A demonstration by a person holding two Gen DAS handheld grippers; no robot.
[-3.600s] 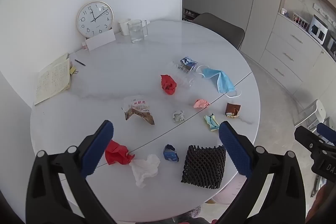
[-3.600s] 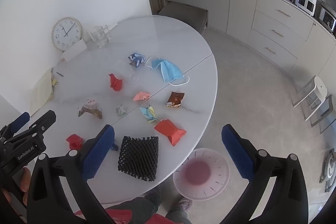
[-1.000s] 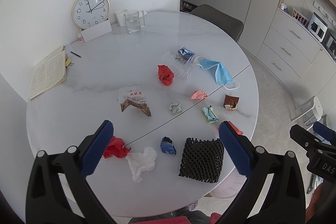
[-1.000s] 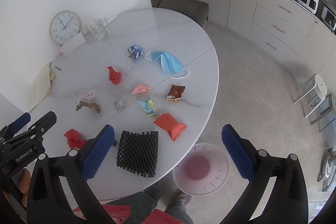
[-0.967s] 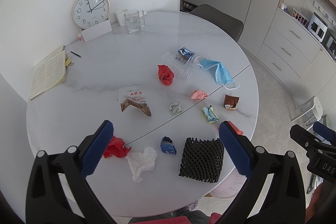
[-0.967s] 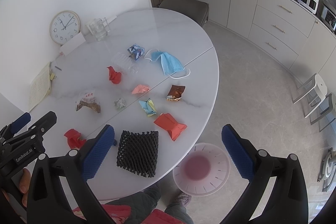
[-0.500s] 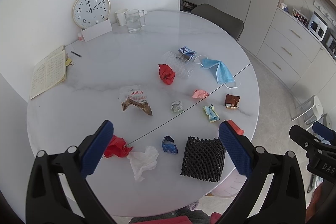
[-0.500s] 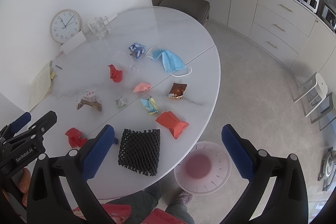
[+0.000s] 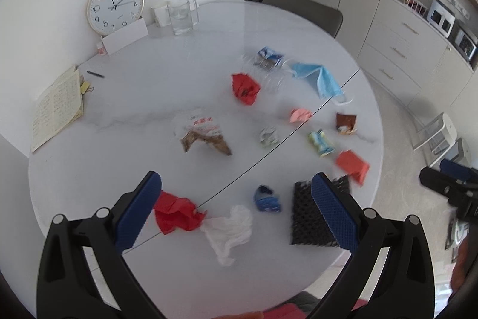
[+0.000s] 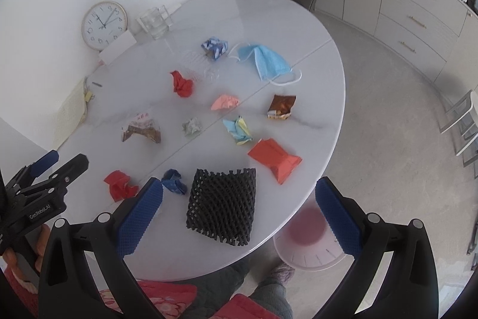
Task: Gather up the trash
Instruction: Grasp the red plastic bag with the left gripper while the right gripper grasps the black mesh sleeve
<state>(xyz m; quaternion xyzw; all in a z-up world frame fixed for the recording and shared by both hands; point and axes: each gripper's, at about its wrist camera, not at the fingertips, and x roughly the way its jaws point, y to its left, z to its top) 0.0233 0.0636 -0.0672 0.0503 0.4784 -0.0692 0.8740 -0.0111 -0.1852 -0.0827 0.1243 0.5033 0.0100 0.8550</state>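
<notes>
Several bits of trash lie scattered on a round white table (image 9: 185, 56). Nearest my left gripper (image 9: 236, 193) are a crumpled red paper (image 9: 176, 213), a white tissue (image 9: 230, 227) and a blue wrapper (image 9: 266, 198); its jaws stand open above them, holding nothing. A black foam net (image 10: 224, 207) lies below my right gripper (image 10: 239, 201), which is open and empty. Farther off lie an orange packet (image 10: 274, 157), a blue face mask (image 10: 264, 59), a brown wrapper (image 10: 282, 106) and a pink paper ball (image 10: 225, 102). A pink bin (image 10: 307, 241) stands on the floor beside the table.
At the table's far side stand a wall clock (image 9: 115, 6), a glass jug (image 9: 180, 18) and a white cup (image 9: 159, 14); an open notebook (image 9: 56, 109) and pen lie at the left. A chair (image 9: 301, 12) and cabinets (image 10: 418, 11) are behind. The person's legs (image 10: 263, 286) are under the near edge.
Both grippers have moved closer to the table, so the trash looks larger and nearer. Both stay open and nothing has been picked up.
</notes>
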